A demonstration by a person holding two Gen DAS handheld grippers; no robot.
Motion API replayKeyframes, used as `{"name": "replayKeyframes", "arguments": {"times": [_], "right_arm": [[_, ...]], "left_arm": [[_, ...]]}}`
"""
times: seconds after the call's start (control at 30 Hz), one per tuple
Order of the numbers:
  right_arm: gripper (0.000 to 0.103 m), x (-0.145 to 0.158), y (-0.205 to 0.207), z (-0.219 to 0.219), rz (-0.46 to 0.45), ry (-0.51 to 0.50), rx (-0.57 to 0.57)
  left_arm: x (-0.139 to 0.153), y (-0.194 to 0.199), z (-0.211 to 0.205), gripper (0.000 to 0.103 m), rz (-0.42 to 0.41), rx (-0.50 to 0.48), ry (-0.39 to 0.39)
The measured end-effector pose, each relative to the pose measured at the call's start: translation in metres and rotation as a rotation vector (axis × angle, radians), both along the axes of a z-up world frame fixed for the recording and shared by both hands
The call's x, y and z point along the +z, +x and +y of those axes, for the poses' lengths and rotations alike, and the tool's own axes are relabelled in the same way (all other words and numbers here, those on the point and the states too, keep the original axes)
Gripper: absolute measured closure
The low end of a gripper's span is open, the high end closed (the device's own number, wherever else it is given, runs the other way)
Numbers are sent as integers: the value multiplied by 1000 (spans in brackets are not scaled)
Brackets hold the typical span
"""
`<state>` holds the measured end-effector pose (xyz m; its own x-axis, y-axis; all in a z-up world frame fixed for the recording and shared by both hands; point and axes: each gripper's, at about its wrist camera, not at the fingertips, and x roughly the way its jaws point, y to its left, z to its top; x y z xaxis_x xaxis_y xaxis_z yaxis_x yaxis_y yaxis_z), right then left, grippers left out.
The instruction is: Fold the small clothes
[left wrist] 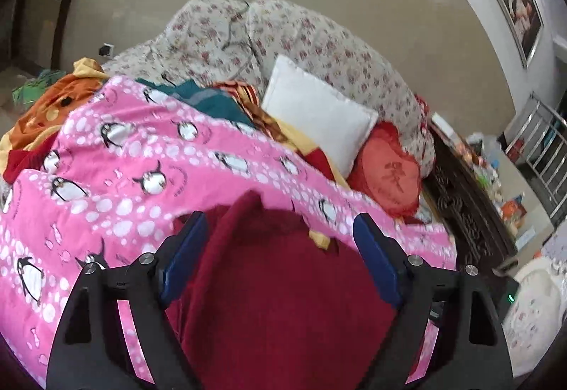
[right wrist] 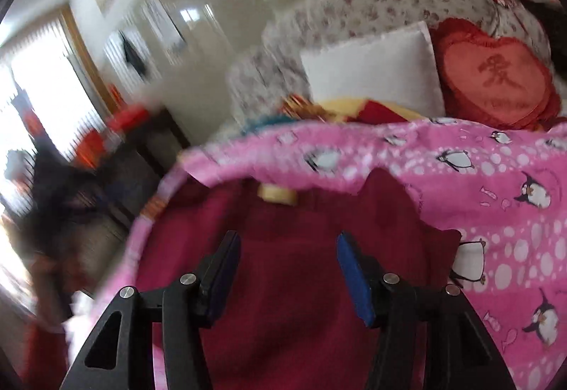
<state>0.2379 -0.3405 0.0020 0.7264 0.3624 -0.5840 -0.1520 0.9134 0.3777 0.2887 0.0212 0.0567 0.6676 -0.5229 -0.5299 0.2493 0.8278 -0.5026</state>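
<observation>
- The left gripper [left wrist: 280,227] has its jaws spread wide, blue pads clear of the cloth, nothing clamped between them.
- The dark red garment [left wrist: 283,301] lies directly below and just ahead of it, spread on the pink penguin-print blanket [left wrist: 117,184].
- The right gripper [right wrist: 287,244] also stands with its jaws apart and grips nothing; the same dark red garment [right wrist: 283,283] lies under and ahead of its fingers.
- Beyond the garment, further ahead of both grippers, a white pillow [left wrist: 319,113] leans beside a red heart-shaped cushion [left wrist: 389,173].
- The right wrist view is blurred towards its left side.
</observation>
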Motion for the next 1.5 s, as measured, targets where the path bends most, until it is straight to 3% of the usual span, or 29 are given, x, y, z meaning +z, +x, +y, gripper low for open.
{"name": "replayKeyframes", "arguments": {"times": [0.1,0.17,0.27,0.4,0.47,0.57,0.67,0.77,0.9,0.97,1.03,1.07,1.1,1.17,1.2,1.33,1.5], "right_arm": [[48,-28,38,8,147,-119,-66],[48,-45,57,5,188,-191,-103],[48,-60,72,-6,237,-141,-108],[48,-31,33,-21,141,-70,-92],[48,-21,0,-31,103,-64,-94],[45,-13,-59,-45,78,-68,-81],[45,-18,-95,-47,82,-99,-77],[45,-30,-126,-43,87,-53,-32],[46,-52,-134,-24,94,-9,27],[60,-64,-124,-16,109,-19,23],[89,-63,-121,-13,65,-55,10],[90,-60,-121,-13,46,-72,9],[92,-56,-122,-16,33,-56,20],[93,-45,-126,-18,11,-59,31],[94,-36,-130,-19,-11,-71,45],[94,-16,-143,-24,-51,-112,61],[94,-70,-127,-28,106,-128,37]], "left_arm": [[-22,3,-24,19,31,-4,138],[-48,16,-37,19,72,30,252],[-84,42,-39,19,166,70,327],[-84,35,-22,19,160,76,239],[-75,17,-12,19,148,63,227],[-68,-23,10,19,130,22,146],[-80,-68,36,19,129,-1,64],[-97,-99,47,19,150,-20,38],[-118,-114,50,19,162,-25,0],[-126,-112,49,19,176,-22,-26],[-131,-109,42,20,184,-40,-17],[-130,-109,34,25,180,-70,18],[-128,-109,31,42,177,-88,35],[-123,-105,24,61,184,-112,108],[-120,-102,23,76,182,-128,126],[-105,-100,30,84,150,-154,156],[-131,-104,32,83,174,-136,169]]}}
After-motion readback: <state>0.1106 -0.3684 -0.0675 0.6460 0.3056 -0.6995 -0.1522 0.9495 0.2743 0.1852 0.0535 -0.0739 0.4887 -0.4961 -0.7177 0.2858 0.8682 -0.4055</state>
